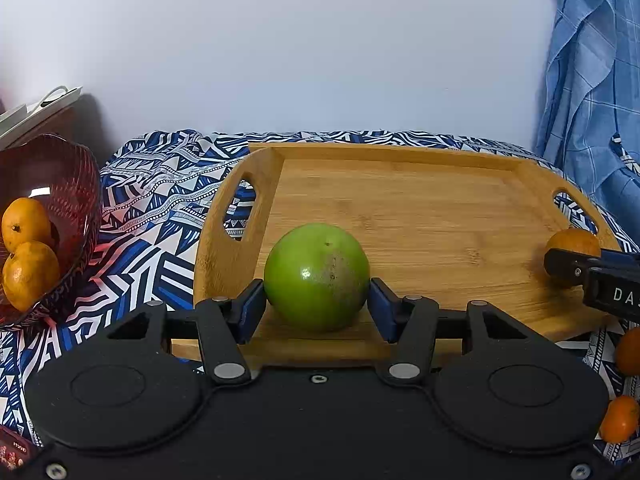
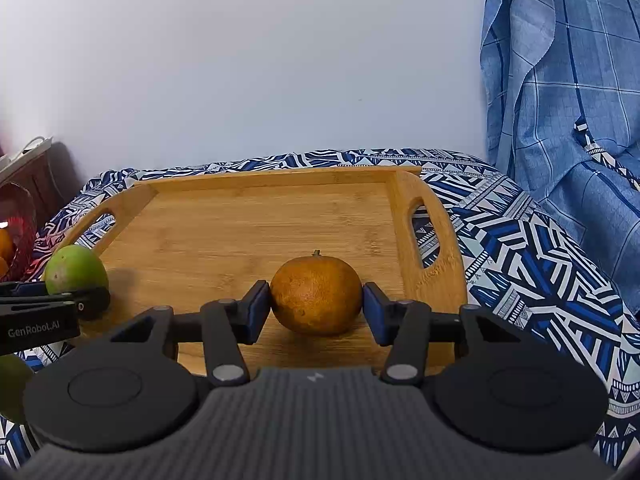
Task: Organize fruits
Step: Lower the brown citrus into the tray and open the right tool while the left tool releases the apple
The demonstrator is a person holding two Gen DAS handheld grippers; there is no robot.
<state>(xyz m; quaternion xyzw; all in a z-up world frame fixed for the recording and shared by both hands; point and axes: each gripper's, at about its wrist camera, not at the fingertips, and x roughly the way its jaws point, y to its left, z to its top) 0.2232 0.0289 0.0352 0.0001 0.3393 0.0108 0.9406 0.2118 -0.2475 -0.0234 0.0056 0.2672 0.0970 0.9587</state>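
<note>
A green citrus fruit [image 1: 317, 276] rests on the near edge of the wooden tray [image 1: 420, 208]. My left gripper [image 1: 317, 300] is shut on it, a blue pad touching each side. It also shows in the right wrist view [image 2: 74, 270] at the left. A brownish orange [image 2: 317, 294] sits on the tray [image 2: 260, 220] near its right handle. My right gripper [image 2: 316, 308] is shut on it, pads against both sides. The orange shows in the left wrist view [image 1: 574, 242] at the right.
A red bowl [image 1: 68, 184] with two oranges [image 1: 26, 248] stands left of the tray on the patterned cloth [image 1: 152, 216]. Two more oranges [image 1: 620, 418] lie at the right. Another green fruit [image 2: 12, 384] lies near left. A blue checked cloth [image 2: 560, 100] hangs at the right.
</note>
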